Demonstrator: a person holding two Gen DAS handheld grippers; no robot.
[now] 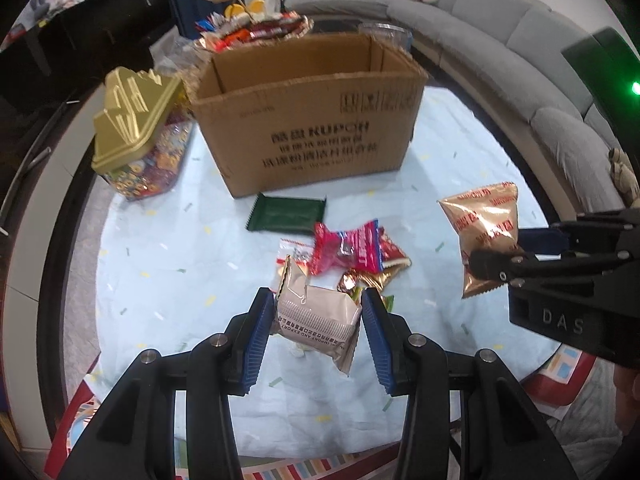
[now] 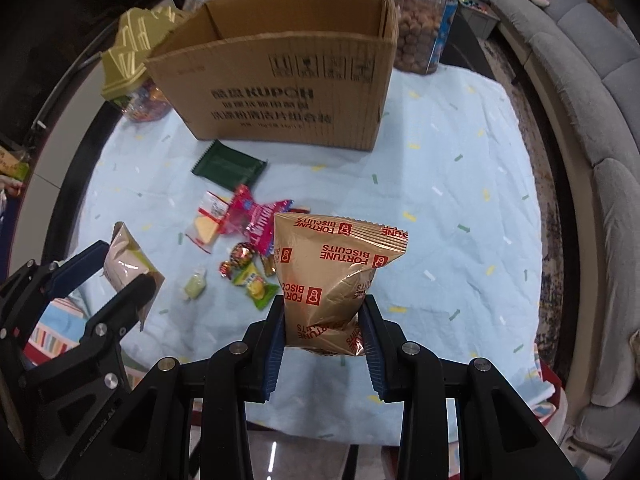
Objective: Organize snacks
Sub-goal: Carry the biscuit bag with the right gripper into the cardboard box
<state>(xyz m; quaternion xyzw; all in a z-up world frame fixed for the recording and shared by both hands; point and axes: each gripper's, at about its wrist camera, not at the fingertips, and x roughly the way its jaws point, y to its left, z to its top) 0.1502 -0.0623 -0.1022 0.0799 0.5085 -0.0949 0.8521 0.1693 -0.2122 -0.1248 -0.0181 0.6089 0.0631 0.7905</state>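
My left gripper [image 1: 318, 322] pinches a silver-white snack packet [image 1: 316, 316] between its blue pads, lifted above the snack pile [image 1: 352, 252]. My right gripper [image 2: 324, 328] clamps a gold biscuit bag [image 2: 336, 272] by its lower end. The open cardboard box [image 2: 280, 92] stands on the far side.

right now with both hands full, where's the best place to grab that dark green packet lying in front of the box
The dark green packet lies flat on the cloth, apart from the cardboard box and the snack pile. Probably best to come straight down from above and close the fingers across its short width near the middle. Its thin, flat body gives little to pinch from the side, and the long edges are clear.
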